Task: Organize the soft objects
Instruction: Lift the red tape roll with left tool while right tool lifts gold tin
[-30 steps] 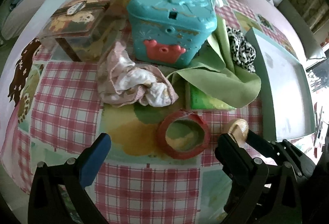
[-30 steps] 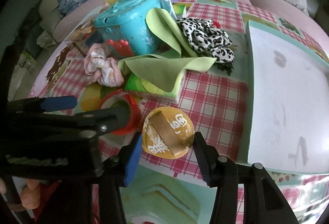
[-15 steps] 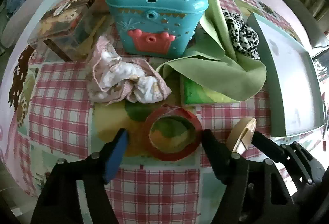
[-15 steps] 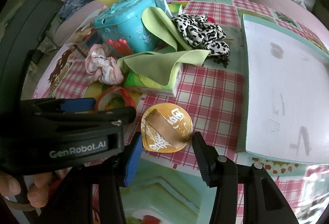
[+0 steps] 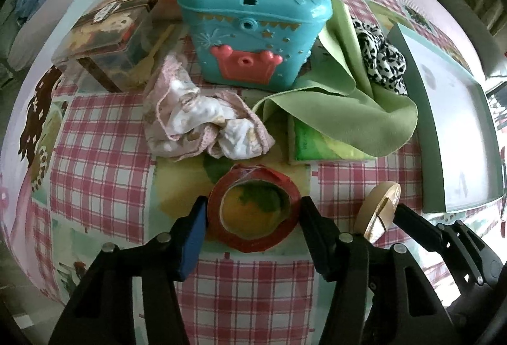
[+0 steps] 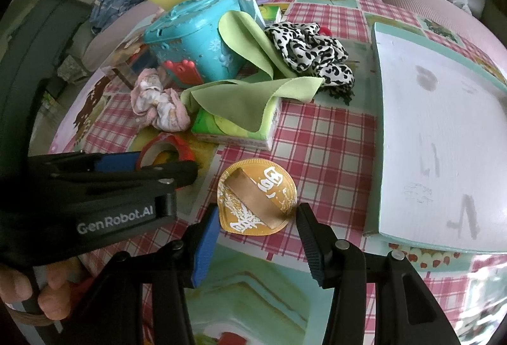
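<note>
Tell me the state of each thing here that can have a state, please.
Left gripper: open, fingers on both sides of the tape roll.
Right gripper: open, fingers on both sides of the gold packet.
Tape roll: lying flat.
Gold packet: flat, sealed.
Teal box: lid closed.
Green cloth: draped over tissue pack.
Pink cloth: crumpled.
Tray: empty.

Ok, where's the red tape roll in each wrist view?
Left wrist: the tape roll sits low centre, right between the left gripper's open fingers.
Right wrist: the roll is centre-left, partly hidden behind the left gripper.
Shared landmark: the teal box, behind the roll in both.
</note>
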{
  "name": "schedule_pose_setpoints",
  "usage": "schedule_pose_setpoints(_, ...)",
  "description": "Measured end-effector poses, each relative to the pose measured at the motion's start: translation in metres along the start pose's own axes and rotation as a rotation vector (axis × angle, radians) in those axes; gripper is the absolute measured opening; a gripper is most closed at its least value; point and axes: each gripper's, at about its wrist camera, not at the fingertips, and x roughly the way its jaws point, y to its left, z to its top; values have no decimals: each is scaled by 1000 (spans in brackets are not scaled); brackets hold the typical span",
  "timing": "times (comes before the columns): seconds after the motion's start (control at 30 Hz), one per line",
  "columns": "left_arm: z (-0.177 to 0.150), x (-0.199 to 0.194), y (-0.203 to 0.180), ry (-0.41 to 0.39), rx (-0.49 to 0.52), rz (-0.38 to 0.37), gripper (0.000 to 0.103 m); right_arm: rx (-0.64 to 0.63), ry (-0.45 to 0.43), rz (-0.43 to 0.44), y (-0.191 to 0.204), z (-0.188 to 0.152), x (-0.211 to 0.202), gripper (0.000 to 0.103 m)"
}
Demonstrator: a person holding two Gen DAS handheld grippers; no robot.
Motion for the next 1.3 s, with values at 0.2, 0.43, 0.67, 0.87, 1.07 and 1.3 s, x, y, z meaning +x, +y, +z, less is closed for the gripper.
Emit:
schedule_pose_setpoints(0.2, -7, -17, 25, -3, -34, -15, 58, 29, -39, 23, -4, 4, -15, 51)
schedule_pose_setpoints(0.43, -1, -63, 41, -100, -66, -36, 58, 65, -126, 54, -15, 13, -43, 45)
schedule_pose_setpoints(0.67, 22, -109, 37, -232, -36, -70, 58, 52, -172, 75, -22, 19, -58, 34)
schedule_pose_setpoints(0.87, 34, -108, 29, -251, -26, -82, 58, 54, -140, 85, -26, 13, -46, 32)
schedule_pose_setpoints(1.07, 23, -97, 26, -213, -57, -68, 58, 46, -106, 82, -24, 7, -33, 33)
schedule_pose_setpoints(1.3, 8, -68, 46, -128, -103, -38, 58, 22, -78, 58, -18, 6, -24, 51)
